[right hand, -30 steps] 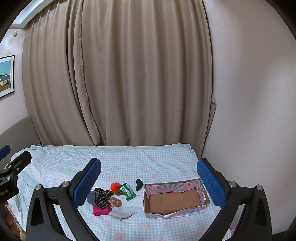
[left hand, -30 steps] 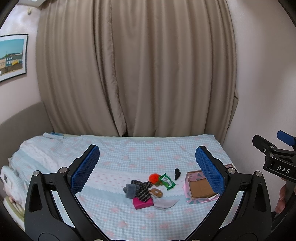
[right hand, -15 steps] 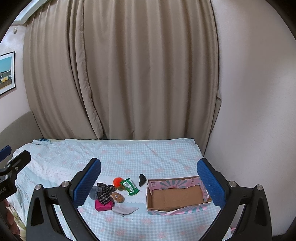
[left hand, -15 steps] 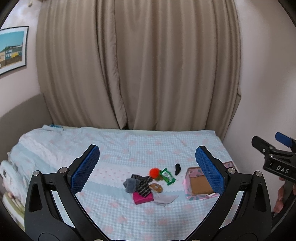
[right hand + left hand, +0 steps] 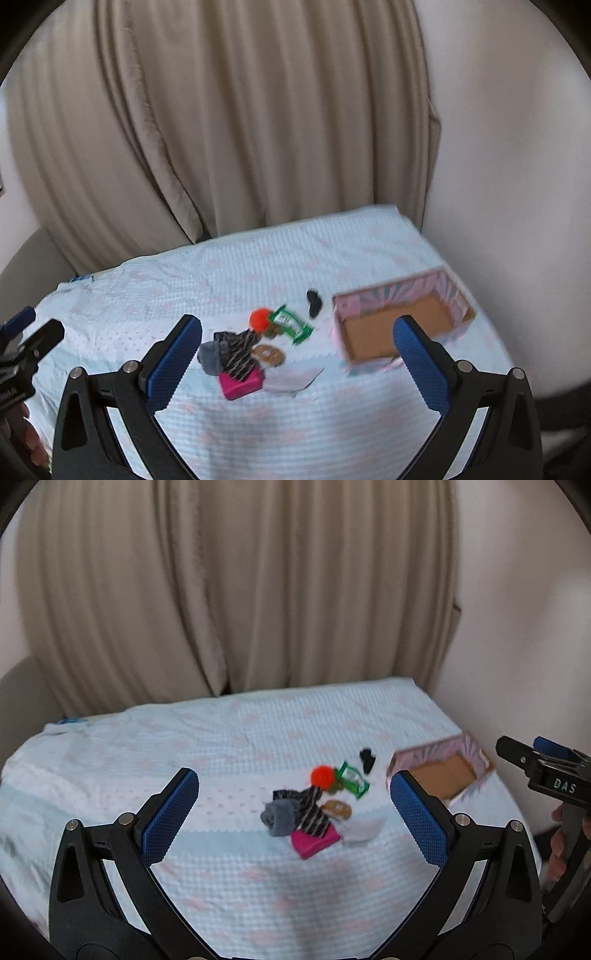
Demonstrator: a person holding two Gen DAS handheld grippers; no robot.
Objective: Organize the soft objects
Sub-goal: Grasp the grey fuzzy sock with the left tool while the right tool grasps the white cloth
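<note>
A small heap of soft things lies on the bed: a grey sock, a striped black cloth, a pink pad, an orange pompom, a green packet, a brown round piece, a white cloth and a black piece. An open, empty pink cardboard box sits to their right. My left gripper and right gripper are open and empty, well short of the heap.
The bed has a light blue checked cover and runs back to beige curtains. A pale wall bounds its right side. The right gripper's body shows at the right edge of the left wrist view.
Both grippers have moved closer to the bed and tilted down; the heap and box look larger and higher in view. Both stay open. The objects have not moved.
</note>
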